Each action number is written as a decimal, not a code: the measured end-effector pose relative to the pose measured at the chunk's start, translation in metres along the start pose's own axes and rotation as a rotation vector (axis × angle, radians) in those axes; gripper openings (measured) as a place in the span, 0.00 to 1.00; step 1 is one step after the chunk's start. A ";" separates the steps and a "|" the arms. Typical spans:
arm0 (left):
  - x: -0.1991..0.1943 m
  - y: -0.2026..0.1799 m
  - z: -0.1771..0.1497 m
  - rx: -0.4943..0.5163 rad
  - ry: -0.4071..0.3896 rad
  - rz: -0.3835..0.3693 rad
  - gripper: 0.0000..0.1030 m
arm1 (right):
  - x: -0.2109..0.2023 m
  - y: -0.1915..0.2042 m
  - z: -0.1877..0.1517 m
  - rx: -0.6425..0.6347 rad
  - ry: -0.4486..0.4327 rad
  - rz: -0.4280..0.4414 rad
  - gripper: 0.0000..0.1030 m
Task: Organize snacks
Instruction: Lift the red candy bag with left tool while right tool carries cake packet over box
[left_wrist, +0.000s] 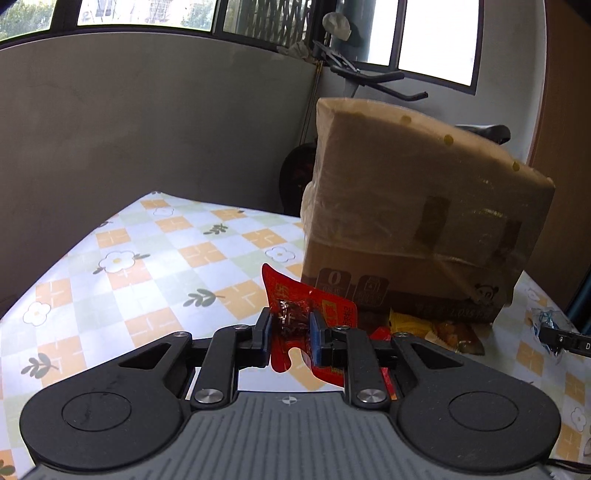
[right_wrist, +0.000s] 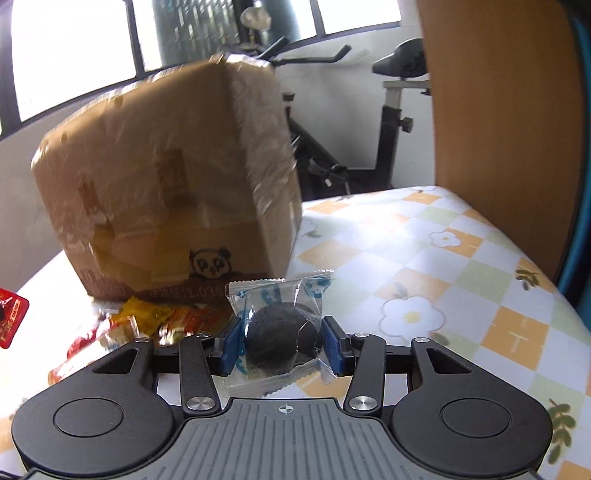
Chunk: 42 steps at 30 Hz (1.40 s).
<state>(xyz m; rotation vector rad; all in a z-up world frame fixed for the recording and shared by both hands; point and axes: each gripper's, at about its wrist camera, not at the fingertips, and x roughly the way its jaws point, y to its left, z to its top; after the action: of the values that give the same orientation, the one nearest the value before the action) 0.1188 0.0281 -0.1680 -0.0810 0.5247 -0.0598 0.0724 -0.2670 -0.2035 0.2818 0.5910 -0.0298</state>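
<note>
Fingers of left gripper (left_wrist: 289, 328) pinch red snack packet (left_wrist: 317, 306); right gripper (right_wrist: 282, 341) clamps clear cookie packet (right_wrist: 280, 332).

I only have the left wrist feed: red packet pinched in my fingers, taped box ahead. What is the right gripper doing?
Observer: The right gripper is shut on a clear packet with a dark round cookie inside.
Operator: Is that packet lifted or resting on the table?
Observer: Cannot tell from the right wrist view; the flowered tablecloth shows behind it.
Operator: What lies left of it, by the box?
Observer: A loose pile of yellow and orange snack packets sits at the foot of the cardboard box, just below its panda print.
</note>
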 end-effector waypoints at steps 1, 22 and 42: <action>-0.002 -0.001 0.005 0.001 -0.013 -0.007 0.21 | -0.005 -0.001 0.005 0.004 -0.019 0.003 0.41; 0.036 -0.091 0.180 0.103 -0.292 -0.176 0.22 | 0.015 0.071 0.190 -0.163 -0.271 0.144 0.41; 0.076 -0.086 0.177 0.111 -0.214 -0.168 0.95 | 0.026 0.082 0.184 -0.170 -0.245 0.116 0.89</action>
<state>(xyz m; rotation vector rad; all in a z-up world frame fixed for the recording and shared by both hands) 0.2709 -0.0527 -0.0450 -0.0221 0.2994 -0.2420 0.2034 -0.2364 -0.0509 0.1442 0.3303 0.0966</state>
